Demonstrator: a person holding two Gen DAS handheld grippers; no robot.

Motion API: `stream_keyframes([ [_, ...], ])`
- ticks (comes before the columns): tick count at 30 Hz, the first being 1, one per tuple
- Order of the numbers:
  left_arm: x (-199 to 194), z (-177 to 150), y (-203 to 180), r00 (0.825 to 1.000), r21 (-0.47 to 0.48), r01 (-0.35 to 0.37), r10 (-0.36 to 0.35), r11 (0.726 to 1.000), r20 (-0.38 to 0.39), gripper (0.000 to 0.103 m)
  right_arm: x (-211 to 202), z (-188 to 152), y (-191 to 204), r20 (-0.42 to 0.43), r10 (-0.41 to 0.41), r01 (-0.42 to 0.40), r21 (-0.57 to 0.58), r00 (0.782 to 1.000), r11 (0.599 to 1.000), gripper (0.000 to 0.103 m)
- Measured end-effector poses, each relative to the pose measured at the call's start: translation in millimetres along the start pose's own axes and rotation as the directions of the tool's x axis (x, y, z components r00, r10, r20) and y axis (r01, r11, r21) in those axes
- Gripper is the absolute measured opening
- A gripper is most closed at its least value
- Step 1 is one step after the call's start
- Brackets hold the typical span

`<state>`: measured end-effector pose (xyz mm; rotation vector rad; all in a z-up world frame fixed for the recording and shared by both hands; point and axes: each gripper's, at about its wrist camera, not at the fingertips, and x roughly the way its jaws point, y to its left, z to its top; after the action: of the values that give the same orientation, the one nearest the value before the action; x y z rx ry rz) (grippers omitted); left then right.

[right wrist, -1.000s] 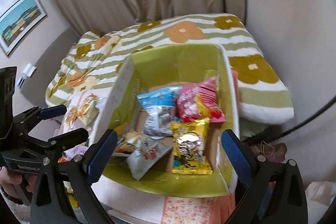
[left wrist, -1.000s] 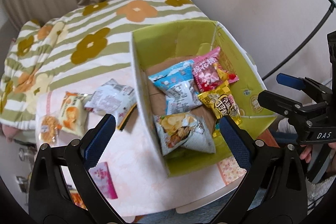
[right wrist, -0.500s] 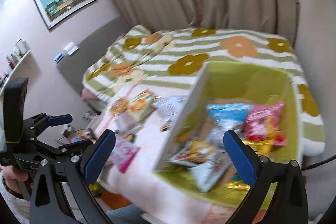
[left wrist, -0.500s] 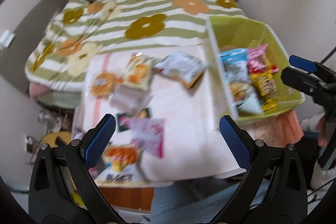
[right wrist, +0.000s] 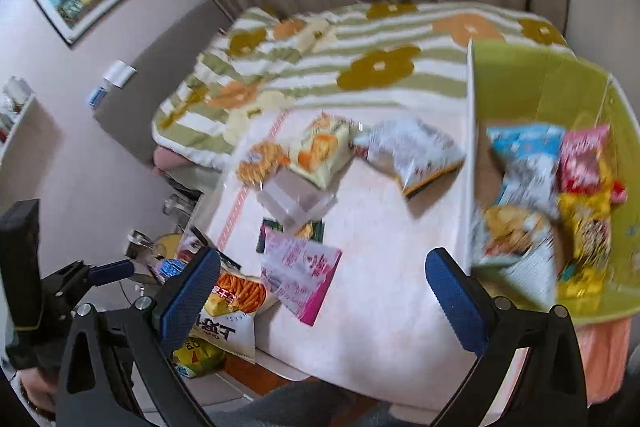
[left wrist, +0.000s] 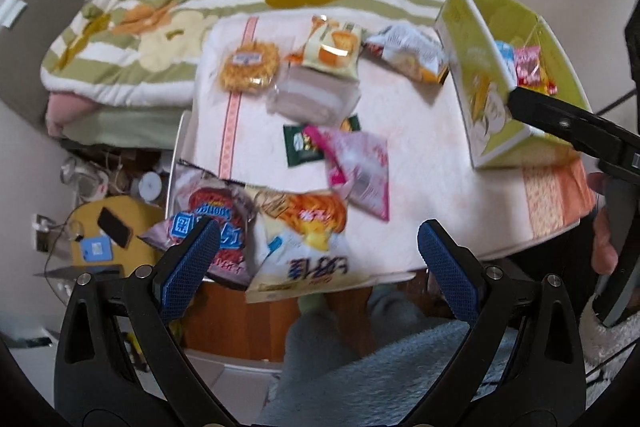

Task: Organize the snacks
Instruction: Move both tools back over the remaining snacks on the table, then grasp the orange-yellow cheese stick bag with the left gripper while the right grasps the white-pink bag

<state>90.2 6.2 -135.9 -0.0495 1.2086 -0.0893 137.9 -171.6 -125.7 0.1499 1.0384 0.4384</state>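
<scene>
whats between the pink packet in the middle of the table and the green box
Nothing: between the pink packet and the green box is bare pale tablecloth, clearest in the right wrist view.

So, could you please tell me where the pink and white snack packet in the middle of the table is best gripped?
Judging by its pose, take the pink and white snack packet by its magenta sealed edge, nearest the left gripper. It lies flat on the pale tablecloth, overlapping a dark green packet, so come from above on the near side; the thin seam should pinch easily.
</scene>
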Motion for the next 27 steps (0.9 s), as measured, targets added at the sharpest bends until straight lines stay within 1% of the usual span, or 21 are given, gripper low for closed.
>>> stream_keyframes([
  [3,9.5,-2.9,8.7,0.999,0.030,0.026,-0.026,0.999,-0.023,0.098,22.6,-10.4,5.8,-0.031,0.015,-0.013,0.081,0.999,0.997,0.102],
  [7,30.9,-6.0,15.3,0.998,0.065,0.037,-0.033,0.997,-0.055,0.098,50.4,-24.1,12.8,-0.069,0.007,0.004,0.160,0.998,0.987,0.102],
  [10,44.9,-7.8,15.1,0.996,0.071,0.060,-0.055,0.996,-0.074,0.098,65.6,-33.1,17.7,-0.084,-0.007,0.023,0.196,0.996,0.980,0.102],
  [13,61.8,-9.6,13.7,0.992,0.056,0.079,-0.073,0.995,-0.100,0.097,75.8,-36.7,19.0,-0.099,-0.007,0.028,0.214,0.995,0.976,0.102],
  [15,73.3,-11.7,11.2,0.989,0.049,0.092,-0.086,0.995,-0.117,0.091,86.3,-38.7,19.4,-0.113,-0.005,0.030,0.216,0.994,0.976,0.102],
  [18,89.6,-14.6,8.4,0.988,0.047,0.078,-0.071,0.996,-0.139,0.087,102.3,-40.1,20.7,-0.135,0.002,0.026,0.212,0.991,0.977,0.102],
  [22,103.3,-17.6,9.3,0.984,0.016,0.081,-0.078,0.997,-0.162,0.082,123.7,-42.0,19.7,-0.172,0.012,0.023,0.204,0.985,0.979,0.102],
  [25,111.5,-19.7,8.7,0.983,0.014,0.067,-0.064,0.998,-0.172,0.076,136.0,-42.6,20.0,-0.191,0.021,0.017,0.194,0.981,0.981,0.102],
  [27,116.6,-21.7,7.9,0.983,0.014,0.055,-0.052,0.998,-0.176,0.070,142.2,-42.2,20.6,-0.204,0.017,0.020,0.179,0.979,0.984,0.102],
])
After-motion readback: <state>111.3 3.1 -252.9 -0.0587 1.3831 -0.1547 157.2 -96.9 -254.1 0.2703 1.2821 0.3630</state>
